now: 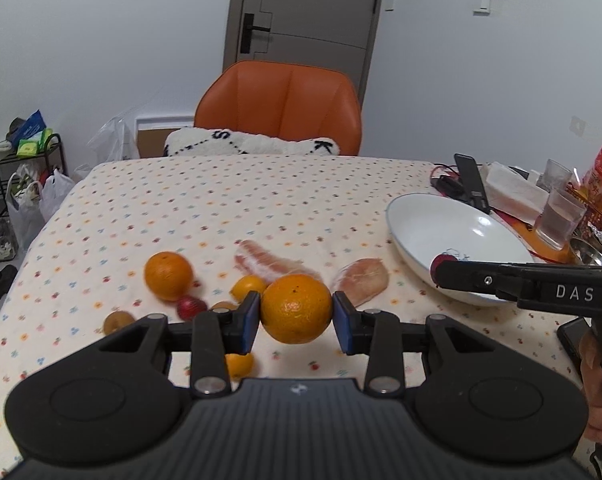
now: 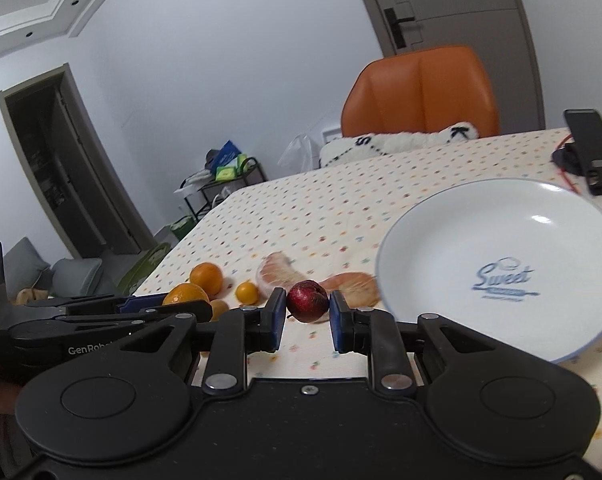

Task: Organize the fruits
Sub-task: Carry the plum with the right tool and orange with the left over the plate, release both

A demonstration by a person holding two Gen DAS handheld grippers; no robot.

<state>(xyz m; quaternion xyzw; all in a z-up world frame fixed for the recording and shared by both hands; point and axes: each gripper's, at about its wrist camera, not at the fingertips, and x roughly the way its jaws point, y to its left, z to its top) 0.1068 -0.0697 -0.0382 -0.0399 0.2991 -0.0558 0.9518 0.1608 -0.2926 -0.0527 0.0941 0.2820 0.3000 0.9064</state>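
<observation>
My left gripper (image 1: 296, 316) is shut on a large orange (image 1: 296, 308), lifted above the dotted tablecloth. Below it lie another orange (image 1: 168, 276), two small oranges (image 1: 248, 286), a red plum (image 1: 189, 307), a brown fruit (image 1: 118, 321) and two peeled pomelo segments (image 1: 269, 262). In the right wrist view, my right gripper (image 2: 307, 312) is shut on a dark red plum (image 2: 307, 300), just left of the white plate (image 2: 461, 232). The plate (image 1: 441, 220) holds nothing. From the left wrist view, the right gripper's plum (image 1: 437, 265) hangs over the plate's near rim.
An orange chair (image 1: 279, 104) with a white cushion stands at the table's far edge. Behind the plate are a black phone stand (image 1: 473, 182), tissues, two glasses (image 1: 559, 220) and snack bags. A dark phone (image 1: 573, 340) lies near the right edge.
</observation>
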